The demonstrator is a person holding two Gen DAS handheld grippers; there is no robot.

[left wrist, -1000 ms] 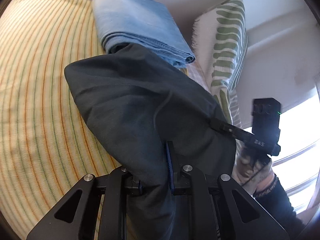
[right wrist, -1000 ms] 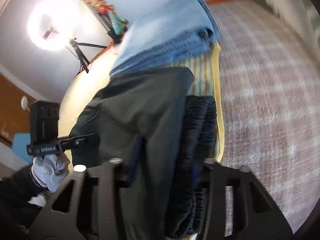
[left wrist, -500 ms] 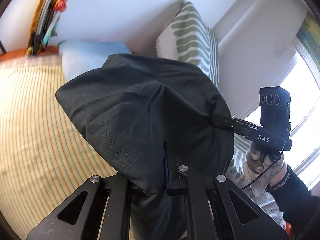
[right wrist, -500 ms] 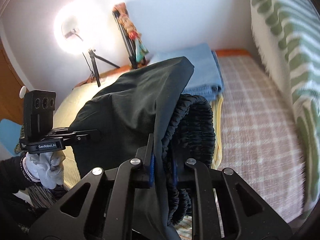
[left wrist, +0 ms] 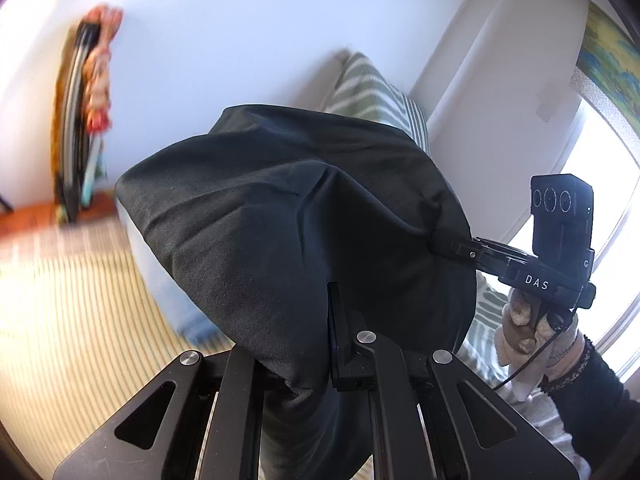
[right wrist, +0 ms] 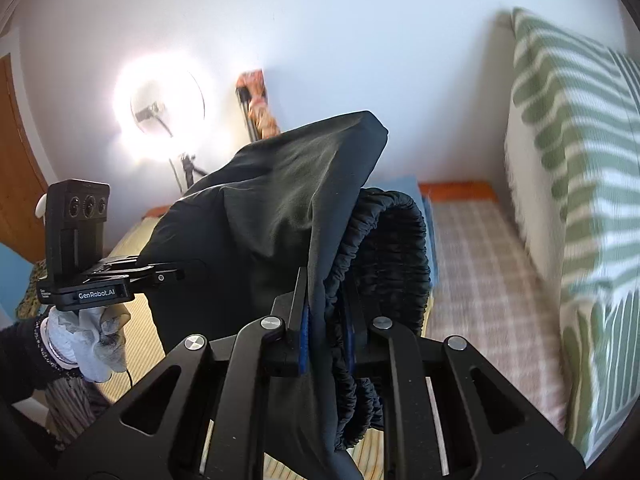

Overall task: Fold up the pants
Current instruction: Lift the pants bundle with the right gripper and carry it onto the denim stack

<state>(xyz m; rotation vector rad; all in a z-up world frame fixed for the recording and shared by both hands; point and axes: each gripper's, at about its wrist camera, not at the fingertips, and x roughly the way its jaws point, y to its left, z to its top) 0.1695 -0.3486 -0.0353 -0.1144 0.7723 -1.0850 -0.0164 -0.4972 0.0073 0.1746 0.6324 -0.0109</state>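
The pants hang between the 2 tools, held up above the bed; left tool and right tool each pinch the cloth, the right one at the waistband.

Pale blue-white wall. Lit ring light on tripod before it. Brown wooden door at left edge. Bright window with patterned curtain. Green-and-white leaf-print pillow upright at right. Striped yellow bedcover; checked blanket beside pillow.
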